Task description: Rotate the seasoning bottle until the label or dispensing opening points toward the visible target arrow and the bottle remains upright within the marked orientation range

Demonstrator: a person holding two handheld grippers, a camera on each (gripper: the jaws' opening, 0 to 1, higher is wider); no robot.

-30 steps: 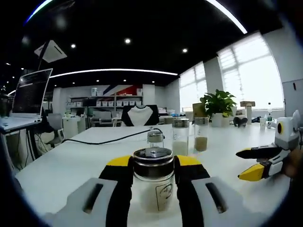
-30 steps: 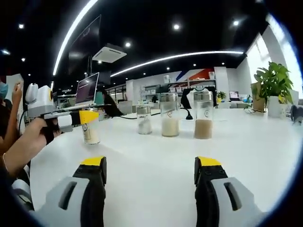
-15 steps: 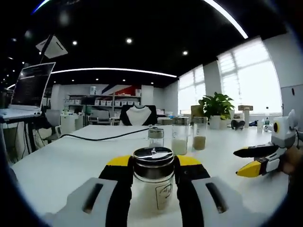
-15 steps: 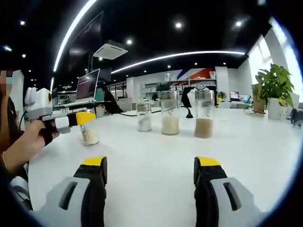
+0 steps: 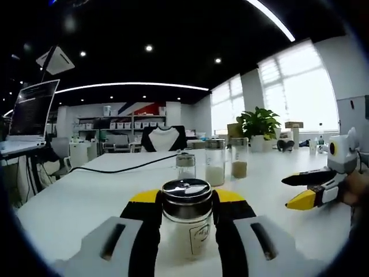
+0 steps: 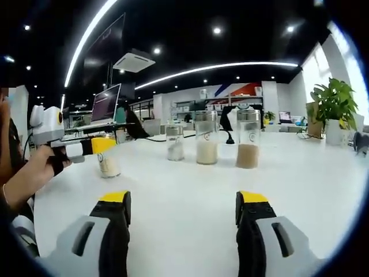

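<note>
A glass seasoning bottle (image 5: 186, 222) with a dark metal lid and pale contents stands upright between the black-and-yellow jaws of my left gripper (image 5: 185, 202), which is shut on it. A small logo faces the camera low on the glass. In the right gripper view the same bottle (image 6: 108, 161) sits at the left on the white table, held by the left gripper (image 6: 95, 146) in a person's hand. My right gripper (image 6: 181, 202) is open with nothing between its jaws; in the left gripper view the right gripper (image 5: 305, 187) hovers at the right, jaws apart.
Three more glass jars stand in a row mid-table: a small one (image 6: 174, 144), a tall one with white powder (image 6: 206, 139) and one with tan powder (image 6: 248, 140). A black cable (image 5: 121, 169) crosses the white table (image 6: 184, 184). A potted plant (image 6: 333, 109) sits far right.
The held bottle has drifted slightly left and away in the right gripper view. The left gripper's camera has shifted a little; the right gripper looks lower in its view. Both jaws keep their state.
</note>
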